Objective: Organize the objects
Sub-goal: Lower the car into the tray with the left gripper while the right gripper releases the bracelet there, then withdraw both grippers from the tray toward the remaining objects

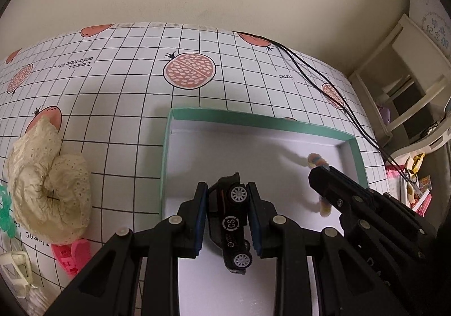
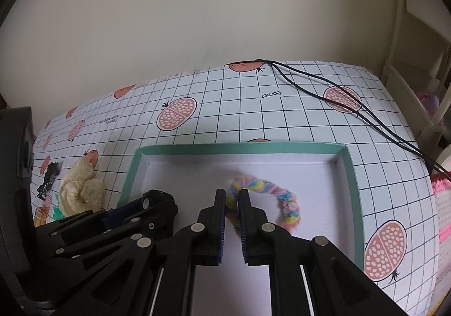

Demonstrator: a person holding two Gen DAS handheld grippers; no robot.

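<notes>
- Toy car [image 1: 232, 227], black with grey wheels, sits pinched between the pads of the left gripper [image 1: 227, 220]; it is turned on its side, one end tilted up toward 12 o'clock, held above the white floor of the box [image 1: 255, 120].
- Pastel scrunchie [image 2: 263, 204], a fuzzy rainbow loop, is inside the same box; the right gripper [image 2: 231, 220] is clenched on its left part, and the rest of the loop arcs away toward 2 o'clock.
- Box: shallow, teal-rimmed, white inside, lying on a grid-patterned tablecloth [image 2: 214, 88] printed with pomegranates.
- Both grippers are over the box, the left one at 9 o'clock of the right one in the right wrist view.
- Outside the box, at 9 o'clock in the left wrist view, a cream lace scrunchie [image 1: 48, 180] rests on the cloth; a pink item [image 1: 72, 256] lies just beside it at 6 o'clock, and a green item [image 1: 5, 209] shows at the frame edge.
- Black cables [image 2: 324, 85] trail across the cloth at 1 o'clock of the box.
- A small black object [image 2: 49, 178] lies at 9 o'clock of the cream scrunchie in the right wrist view; I cannot tell what it is.
</notes>
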